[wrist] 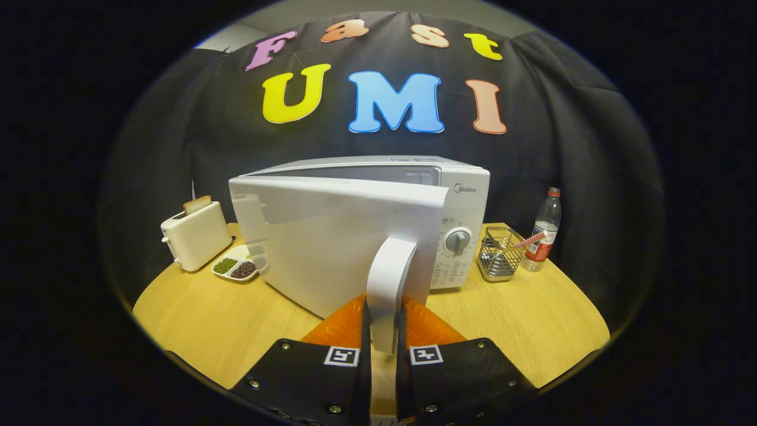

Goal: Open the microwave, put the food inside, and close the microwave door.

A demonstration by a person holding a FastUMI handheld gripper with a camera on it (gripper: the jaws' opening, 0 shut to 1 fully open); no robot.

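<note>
Between the claw [383, 322] fingers: the microwave door handle [387, 278].

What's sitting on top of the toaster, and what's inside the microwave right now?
A slice of bread sticks up from the toaster. The microwave interior cannot be seen: its half-open door covers it. The gripper is shut on the door handle.

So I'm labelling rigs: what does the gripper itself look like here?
The handheld two-finger gripper has broad, flat finger mounts studded with small screws. Each carries a square black-and-white fiducial marker near its inner edge.
</note>
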